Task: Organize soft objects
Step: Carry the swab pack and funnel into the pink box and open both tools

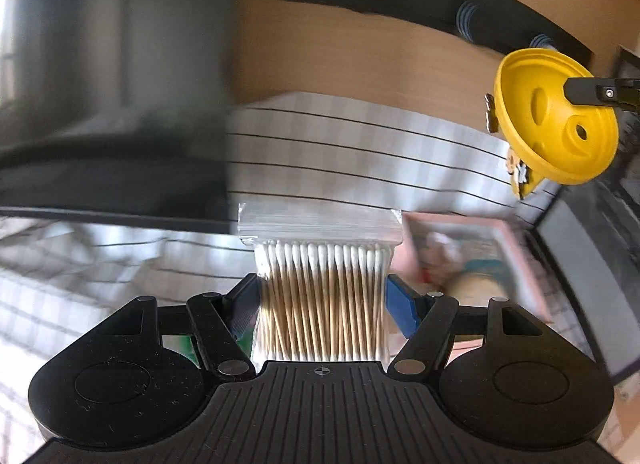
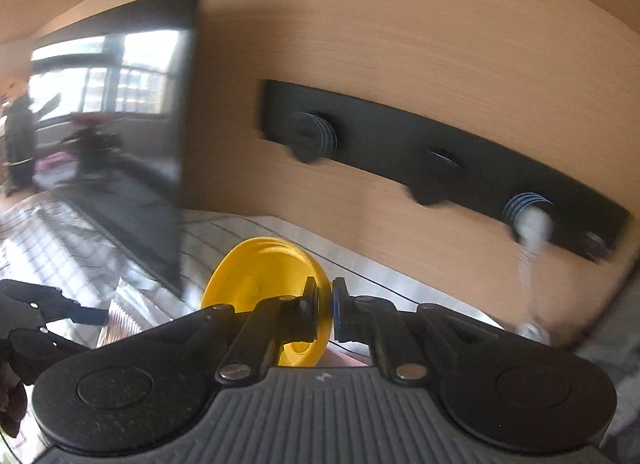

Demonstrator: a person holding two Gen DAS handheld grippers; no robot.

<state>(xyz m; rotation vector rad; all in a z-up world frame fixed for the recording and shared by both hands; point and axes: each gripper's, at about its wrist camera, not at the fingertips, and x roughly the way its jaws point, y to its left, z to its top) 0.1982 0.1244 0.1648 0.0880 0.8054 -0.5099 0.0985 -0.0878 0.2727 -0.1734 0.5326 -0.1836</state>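
My left gripper is shut on a clear zip bag of cotton swabs, held upright above a white cloth with black lines. My right gripper is shut on the rim of a yellow round plastic piece, held in the air. That yellow piece also shows at the right of the left wrist view, with a small cartoon figure hanging below it. The left gripper and its bag show at the lower left of the right wrist view.
A pink-rimmed tray with items lies on the cloth to the right. A black screen stands at the left. A black rail with round knobs is fixed to the wooden wall. A dark box stands at the far right.
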